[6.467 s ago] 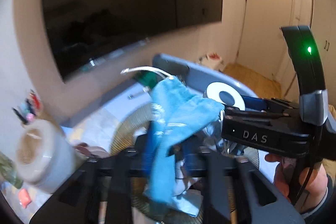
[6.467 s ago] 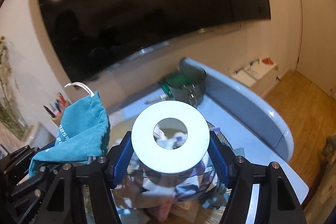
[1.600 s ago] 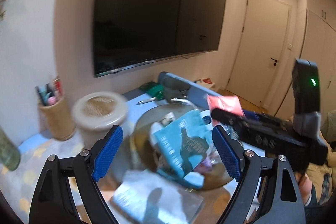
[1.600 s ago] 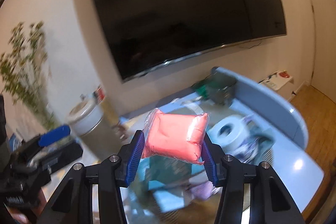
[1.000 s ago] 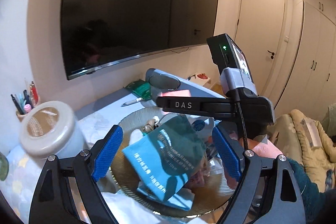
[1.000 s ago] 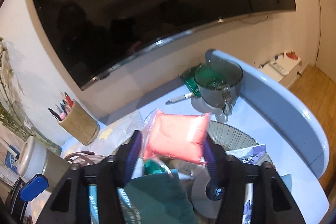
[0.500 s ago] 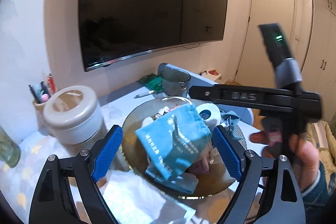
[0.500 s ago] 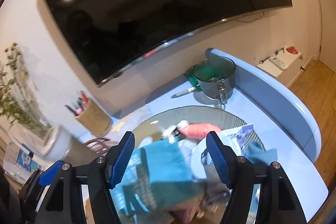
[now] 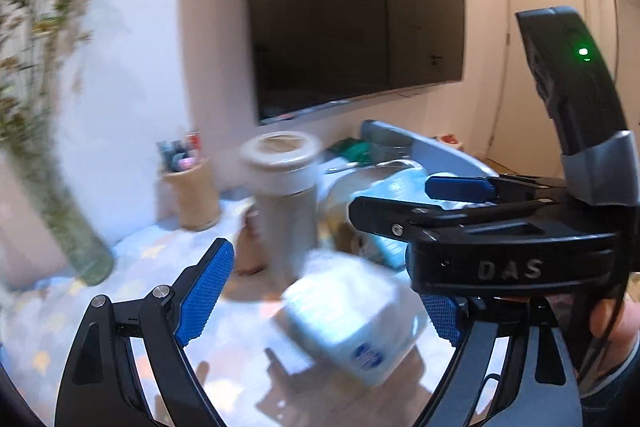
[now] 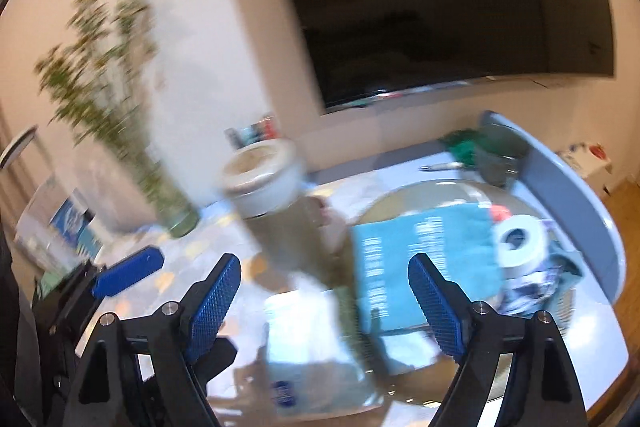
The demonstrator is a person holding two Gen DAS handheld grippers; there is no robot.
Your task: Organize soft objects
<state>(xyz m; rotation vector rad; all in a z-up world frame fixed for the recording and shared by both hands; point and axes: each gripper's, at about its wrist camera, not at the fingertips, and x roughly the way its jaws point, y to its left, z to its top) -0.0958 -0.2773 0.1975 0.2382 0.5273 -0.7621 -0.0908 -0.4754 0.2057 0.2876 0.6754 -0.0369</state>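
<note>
A white soft pack (image 9: 352,311) lies on the table, low between the fingers of my left gripper (image 9: 320,303), which is open and not touching it. My right gripper (image 10: 326,303) holds nothing, and its jaws are opening above the same blurred pack (image 10: 296,339). To the right, the round bowl (image 10: 400,195) holds a teal pouch (image 10: 424,259), a white tape roll (image 10: 520,243), a pink packet (image 10: 500,213) and other soft items. In the left wrist view the right gripper's body (image 9: 500,247) crosses in front of the bowl.
A grey canister with a beige lid (image 10: 264,167) stands just left of the bowl. Behind it are a pen holder (image 9: 192,191) and a glass vase of green stems (image 9: 80,247). A mug (image 10: 500,155) sits at the table's far end under the wall television.
The right gripper let the pink packet go into the bowl and its jaws spread wider. Both views then swung left, from the bowl towards the white pack.
</note>
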